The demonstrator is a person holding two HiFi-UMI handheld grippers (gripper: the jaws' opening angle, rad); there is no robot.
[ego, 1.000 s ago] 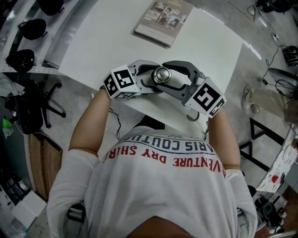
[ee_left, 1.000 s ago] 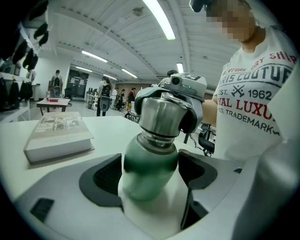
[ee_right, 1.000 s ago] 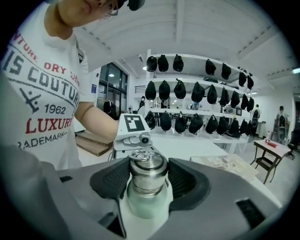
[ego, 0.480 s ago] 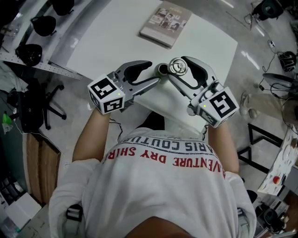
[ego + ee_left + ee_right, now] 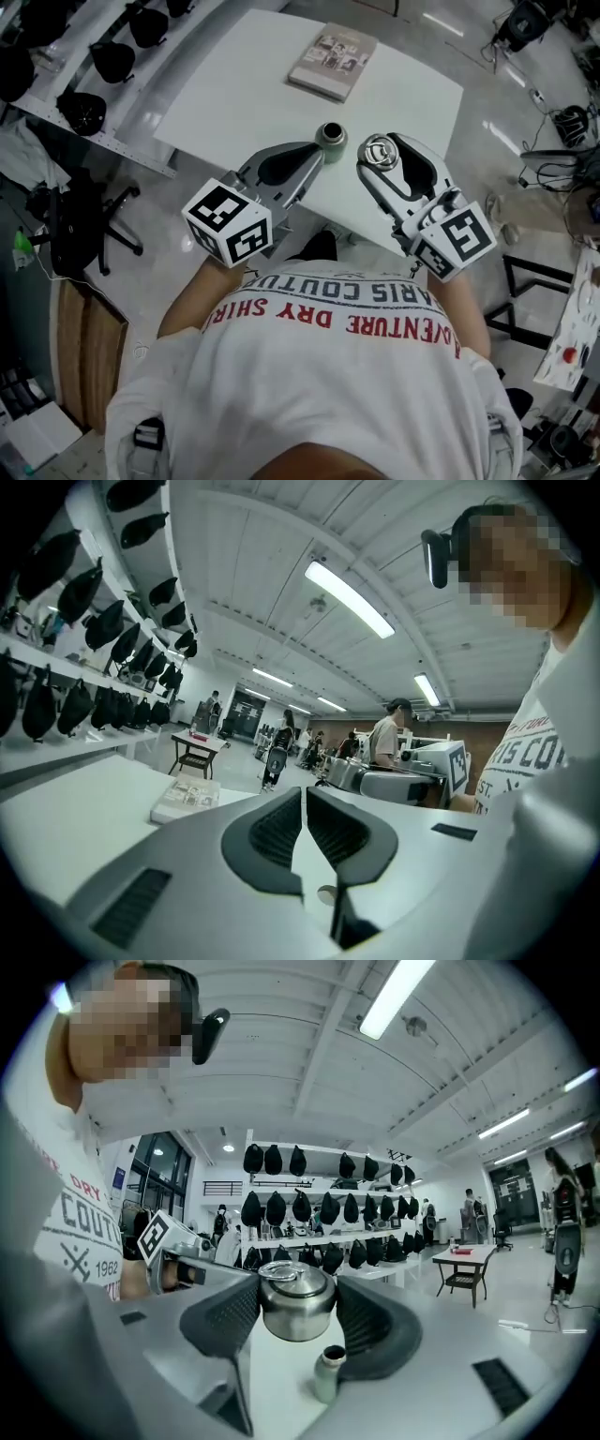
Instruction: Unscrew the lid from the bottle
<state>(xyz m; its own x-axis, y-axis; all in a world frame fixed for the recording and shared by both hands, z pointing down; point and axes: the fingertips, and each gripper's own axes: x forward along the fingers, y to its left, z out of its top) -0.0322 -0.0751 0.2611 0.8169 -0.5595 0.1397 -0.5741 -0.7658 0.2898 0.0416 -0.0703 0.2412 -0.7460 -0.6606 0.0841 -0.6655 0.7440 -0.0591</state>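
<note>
Lid off, bottle open on table.
Legible print: shirt [image 5: 328, 375] reads "DRY", "COUTU", "1962" (rest cut off); book [image 5: 332, 61] cover too small to read. Right gripper [image 5: 380, 152] pinches the steel lid [image 5: 378, 150] by its sides, ring handle up. Green bottle [image 5: 330, 137] stands upright on the white table [image 5: 234, 94], long axis vertical, mouth open upward, at 10 o'clock of the lid and apart from it. Left gripper [image 5: 309, 157], at 7 o'clock of the bottle, has just been closing; jaws pressed together, empty. Glossy pale floor, strip lights, shelves [image 5: 103, 66] of dark bags at 10 o'clock.
</note>
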